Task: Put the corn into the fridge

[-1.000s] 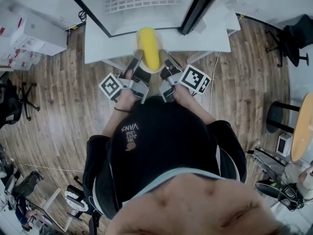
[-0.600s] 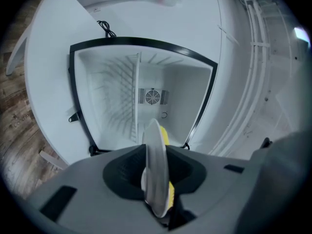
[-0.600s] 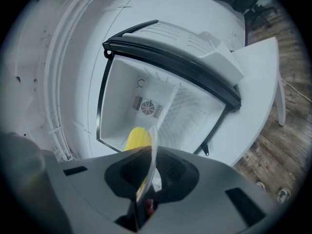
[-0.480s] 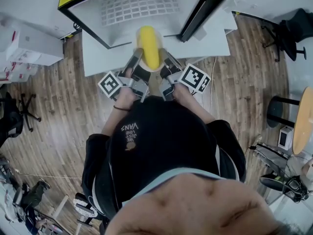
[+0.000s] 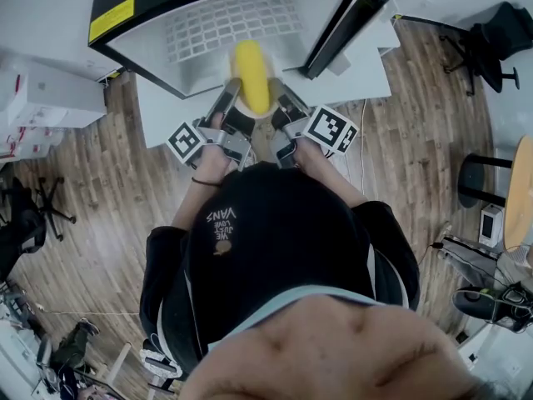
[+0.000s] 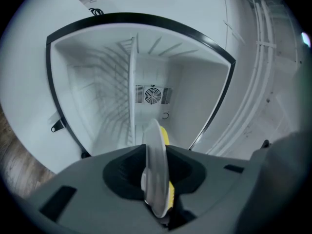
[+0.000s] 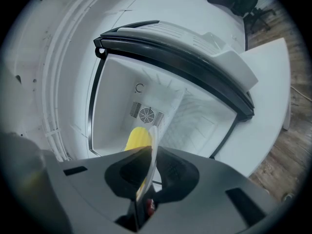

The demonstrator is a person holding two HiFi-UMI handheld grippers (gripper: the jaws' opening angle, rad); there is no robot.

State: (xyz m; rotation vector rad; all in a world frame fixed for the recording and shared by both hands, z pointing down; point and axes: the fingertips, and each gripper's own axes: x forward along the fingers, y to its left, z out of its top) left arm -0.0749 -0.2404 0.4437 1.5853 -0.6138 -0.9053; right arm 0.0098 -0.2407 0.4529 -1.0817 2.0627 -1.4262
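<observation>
The smooth yellow corn (image 5: 251, 75) is long and round. It lies on a thin white plate (image 6: 154, 165) at the mouth of the open fridge (image 5: 208, 32), which is white inside with a black edge. In the head view its long side runs from 6 to 12 o'clock, pointing into the fridge. The left gripper (image 5: 226, 105) pinches the plate's rim at 9 o'clock, and the right gripper (image 5: 281, 103) pinches it at 3 o'clock.

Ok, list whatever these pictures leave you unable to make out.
- Plate: edge-on in both gripper views; in the head view the corn covers most of it.
- Corn surface: blurred in the head view, partly behind the plate in the gripper views.
- Fridge floor nearest the opening: hidden by the left hand-held gripper and right hand-held gripper in their own views.
- Fridge door: cut off by the head view's top edge.
</observation>
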